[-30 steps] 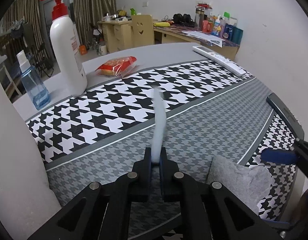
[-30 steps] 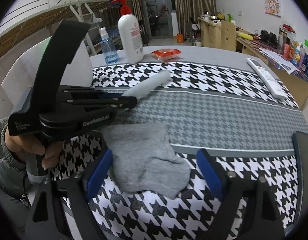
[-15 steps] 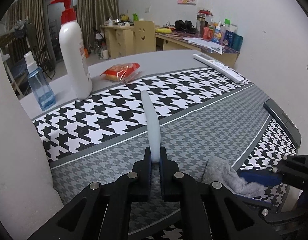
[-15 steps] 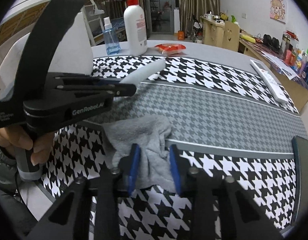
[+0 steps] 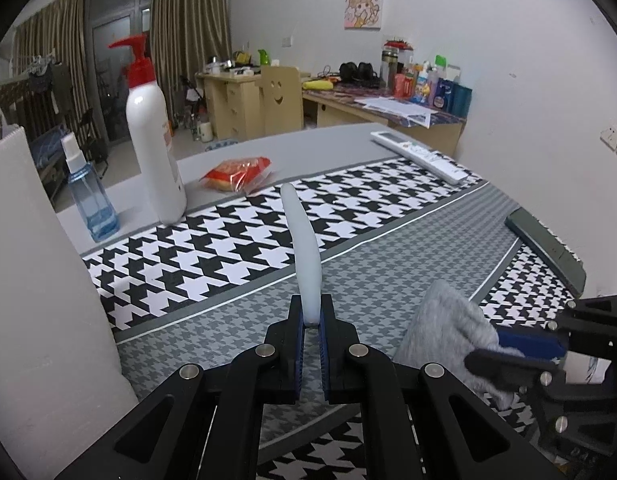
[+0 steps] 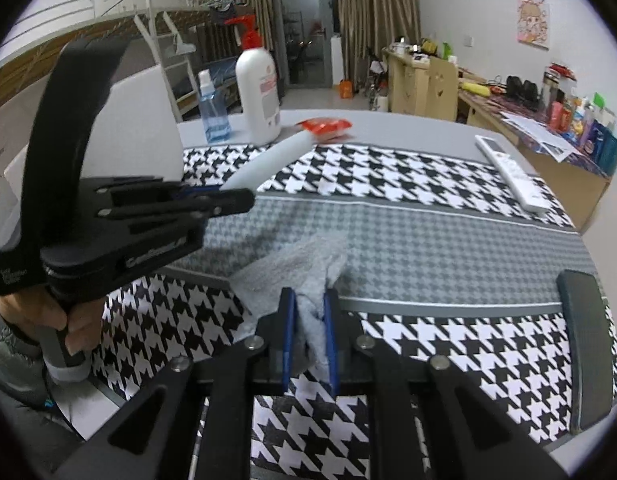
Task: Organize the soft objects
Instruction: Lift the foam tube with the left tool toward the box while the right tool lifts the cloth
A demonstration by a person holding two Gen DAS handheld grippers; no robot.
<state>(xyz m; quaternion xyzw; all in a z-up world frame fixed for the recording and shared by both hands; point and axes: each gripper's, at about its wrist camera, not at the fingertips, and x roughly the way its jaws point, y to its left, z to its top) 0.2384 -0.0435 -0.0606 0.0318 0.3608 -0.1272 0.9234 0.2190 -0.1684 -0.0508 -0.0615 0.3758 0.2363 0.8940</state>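
**Two grips made: pale strip in my left fingers, grey cloth in my right**

Two soft items are in hand at this inspection. My left gripper [image 5: 311, 322] is closed tight on the near end of a pale, floppy strip [image 5: 304, 256]. The strip rises from between the blue pads and curves forward over the houndstooth mat [image 5: 236, 252], its far end in the air above the black-and-white band. In the right wrist view the same strip [image 6: 268, 158] projects from the left gripper [image 6: 232, 200] toward the red snack packet [image 6: 328, 126].

My right gripper [image 6: 308, 320] has just been closing, and its fingers [image 6: 286, 332] now pinch a bunched fold of the grey cloth [image 6: 304, 264]. The fold stands between both pads; the rest of the cloth spreads ahead and to the left of them. Whether it still touches the surface I cannot tell. From the left wrist view the cloth [image 5: 444, 324] hangs from the right gripper [image 5: 508, 352], just right of my left fingers.

Beyond the mat, on the grey surface [image 5: 328, 140], stand a white pump bottle [image 5: 154, 152] and a blue spray bottle [image 5: 88, 196]; the snack packet [image 5: 238, 170] and a white remote [image 5: 420, 156] lie there. A dark flat device [image 6: 584, 344] lies at the mat's right edge.
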